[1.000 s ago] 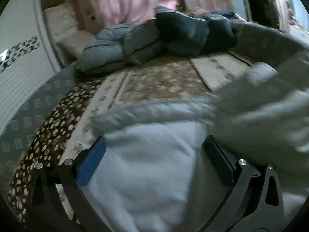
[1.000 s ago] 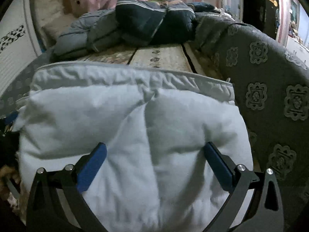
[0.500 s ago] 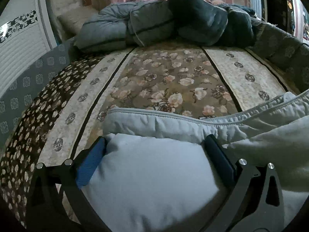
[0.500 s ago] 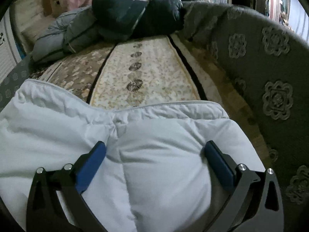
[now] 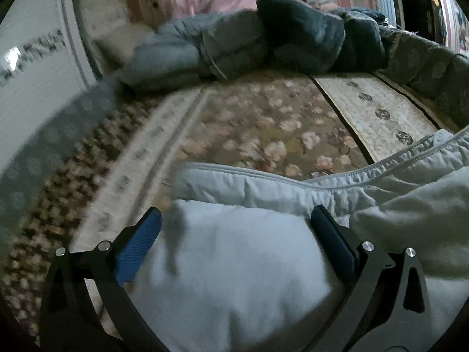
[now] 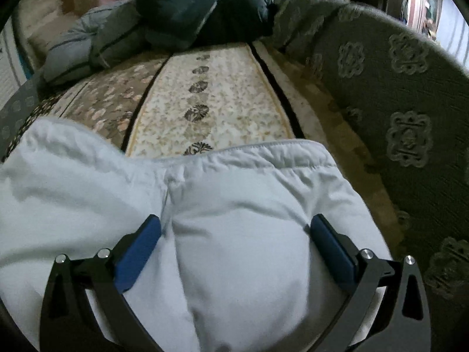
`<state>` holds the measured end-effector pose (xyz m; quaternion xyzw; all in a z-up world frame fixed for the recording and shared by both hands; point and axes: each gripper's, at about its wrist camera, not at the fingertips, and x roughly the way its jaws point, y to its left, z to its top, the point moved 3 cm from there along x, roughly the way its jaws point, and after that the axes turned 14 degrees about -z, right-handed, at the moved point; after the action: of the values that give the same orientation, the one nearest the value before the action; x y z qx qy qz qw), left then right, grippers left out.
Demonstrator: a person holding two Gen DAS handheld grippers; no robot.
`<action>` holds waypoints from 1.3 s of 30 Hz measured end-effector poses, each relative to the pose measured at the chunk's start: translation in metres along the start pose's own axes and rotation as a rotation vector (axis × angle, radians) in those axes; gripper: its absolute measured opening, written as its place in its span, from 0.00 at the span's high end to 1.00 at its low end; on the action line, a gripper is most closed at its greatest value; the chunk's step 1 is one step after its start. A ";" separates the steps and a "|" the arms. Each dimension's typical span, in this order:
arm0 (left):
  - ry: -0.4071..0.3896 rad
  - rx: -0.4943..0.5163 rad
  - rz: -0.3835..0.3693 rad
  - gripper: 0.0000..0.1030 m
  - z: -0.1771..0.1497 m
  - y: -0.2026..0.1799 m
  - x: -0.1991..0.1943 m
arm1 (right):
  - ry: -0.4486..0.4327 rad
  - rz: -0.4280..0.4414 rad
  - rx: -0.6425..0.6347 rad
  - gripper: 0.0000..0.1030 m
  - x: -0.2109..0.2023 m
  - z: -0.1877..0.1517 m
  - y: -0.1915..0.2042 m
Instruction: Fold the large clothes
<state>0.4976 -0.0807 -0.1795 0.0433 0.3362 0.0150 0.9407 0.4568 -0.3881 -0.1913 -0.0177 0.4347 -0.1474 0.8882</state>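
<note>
A puffy white padded garment (image 5: 240,267) lies on a bed covered by a floral patterned bedspread (image 5: 263,123), bunched at the near end under both cameras. In the left wrist view the left gripper (image 5: 236,228) has its 2 blue-padded fingers (image 5: 137,249) spread wide, with a swollen mass of the garment filling the gap between them; the fabric bulges against both pads, but the pictures do not show whether the fingers press it or merely straddle it. A stitched hem (image 5: 293,182) runs across just beyond the fingertips (the left part of this view is blurred).

In the right wrist view the right gripper (image 6: 236,228) is set the same way, fingers (image 6: 136,252) wide apart over the garment (image 6: 240,249), whose seam falls just inside the left pad. Here too a firm hold cannot be told.

At the far end of the bed lies a heap of dark blue and grey padded clothes (image 6: 176,14). A grey patterned cushioned side (image 6: 407,135) runs along the right edge of the bed.
</note>
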 end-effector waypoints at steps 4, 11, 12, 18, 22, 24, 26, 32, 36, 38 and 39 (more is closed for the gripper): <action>-0.188 0.078 0.016 0.03 0.018 -0.026 -0.072 | -0.059 -0.016 0.015 0.02 -0.040 0.003 -0.012; -0.172 0.247 -0.143 0.03 0.008 -0.097 -0.123 | -0.133 0.112 -0.046 0.02 -0.101 0.000 0.015; -0.139 0.252 -0.167 0.03 0.001 -0.104 -0.116 | -0.135 0.106 -0.082 0.02 -0.101 -0.004 0.023; -0.029 0.268 -0.123 0.03 -0.013 -0.107 -0.069 | -0.023 0.070 -0.165 0.02 -0.062 -0.020 0.044; 0.005 0.210 -0.095 0.03 -0.004 -0.091 -0.041 | 0.034 0.084 -0.151 0.01 -0.034 -0.018 0.051; 0.033 0.167 -0.112 0.03 0.000 -0.083 -0.022 | 0.010 0.059 -0.183 0.01 -0.025 -0.014 0.061; 0.059 0.127 -0.136 0.03 0.002 -0.078 -0.005 | 0.005 0.057 -0.180 0.01 -0.015 -0.010 0.067; 0.065 0.119 -0.135 0.03 0.013 -0.077 0.032 | 0.000 0.077 -0.145 0.01 0.017 0.010 0.073; 0.083 0.088 -0.157 0.03 0.016 -0.079 0.049 | -0.015 0.079 -0.127 0.01 0.032 0.021 0.078; 0.092 0.081 -0.163 0.03 0.017 -0.080 0.054 | -0.014 0.075 -0.128 0.01 0.035 0.022 0.080; 0.097 0.080 -0.167 0.03 0.017 -0.081 0.056 | -0.012 0.072 -0.131 0.01 0.036 0.022 0.081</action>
<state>0.5515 -0.1591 -0.2092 0.0519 0.3840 -0.0749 0.9188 0.5140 -0.3229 -0.2181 -0.0608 0.4384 -0.0864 0.8926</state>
